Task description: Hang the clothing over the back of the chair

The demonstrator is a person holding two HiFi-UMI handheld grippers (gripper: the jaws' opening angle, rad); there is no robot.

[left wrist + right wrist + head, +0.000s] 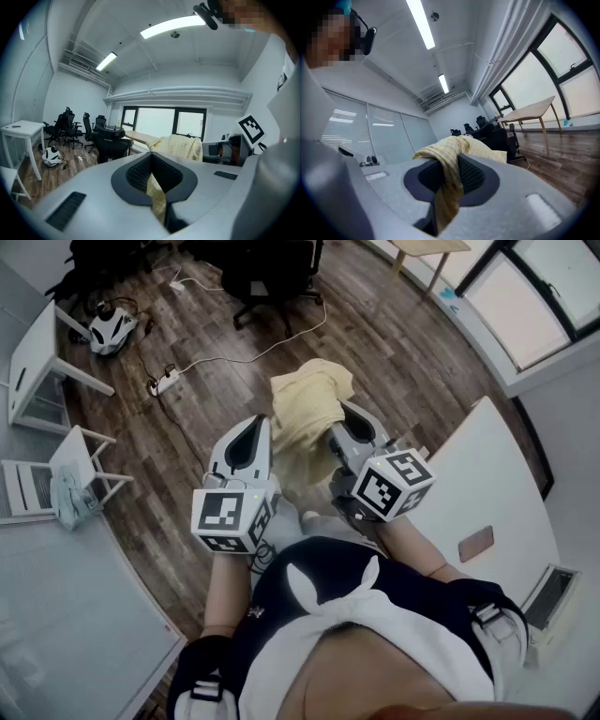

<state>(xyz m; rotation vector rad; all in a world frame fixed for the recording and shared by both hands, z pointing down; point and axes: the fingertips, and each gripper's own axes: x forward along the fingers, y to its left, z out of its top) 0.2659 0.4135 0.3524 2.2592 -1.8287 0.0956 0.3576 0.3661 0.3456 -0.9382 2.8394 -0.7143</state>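
Clothing [305,409] (yellow) pinched in left gripper [255,427]; right gripper [352,418] likewise

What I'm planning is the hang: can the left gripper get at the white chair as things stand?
Probably not from here: the left gripper is shut on the yellow clothing and the white chair stands apart, to its left. The floor between looks free.

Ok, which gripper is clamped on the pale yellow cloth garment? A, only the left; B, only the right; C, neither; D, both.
D: the left gripper and the right gripper each pinch a fold of the pale yellow cloth garment between their jaws.
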